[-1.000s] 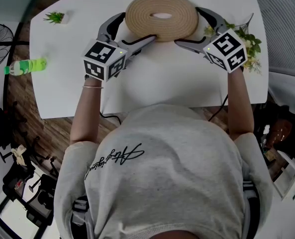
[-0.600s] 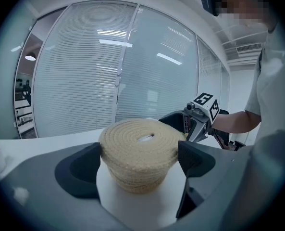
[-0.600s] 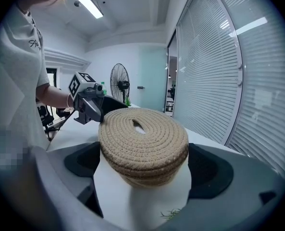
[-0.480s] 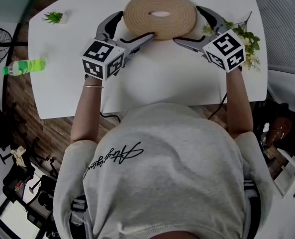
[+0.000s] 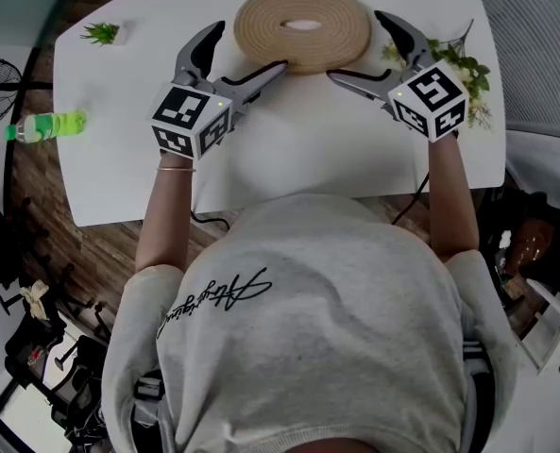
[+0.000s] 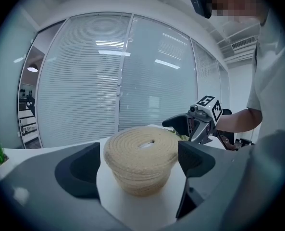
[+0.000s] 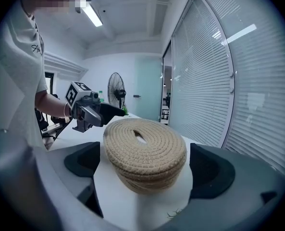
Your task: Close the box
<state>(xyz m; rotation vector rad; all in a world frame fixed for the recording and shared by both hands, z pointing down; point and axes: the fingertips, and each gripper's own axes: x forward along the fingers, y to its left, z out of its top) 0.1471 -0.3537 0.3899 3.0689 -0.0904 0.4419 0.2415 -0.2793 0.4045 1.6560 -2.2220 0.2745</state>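
A round woven rope box [image 5: 303, 25] with its lid on, a slot in the lid's middle, stands at the far middle of the white table [image 5: 308, 154]. My left gripper [image 5: 246, 50] is open at the box's left side and my right gripper [image 5: 360, 47] is open at its right side; neither touches it. In the left gripper view the box [image 6: 141, 165] stands between the spread jaws of the left gripper [image 6: 136, 177], with the right gripper [image 6: 200, 124] behind. The right gripper view shows the box [image 7: 144, 160] inside the right gripper [image 7: 147, 174] and the left gripper [image 7: 92, 112] beyond.
A green bottle [image 5: 48, 125] lies at the table's left edge. A small potted plant [image 5: 103, 33] stands at the far left corner, and a spray of flowers and leaves [image 5: 468, 74] lies at the right. A standing fan [image 7: 116, 93] is beyond the table.
Both grippers have drawn back a little from the box, which looks smaller in both gripper views. The left gripper has shifted left, its outer finger now apart from the box.
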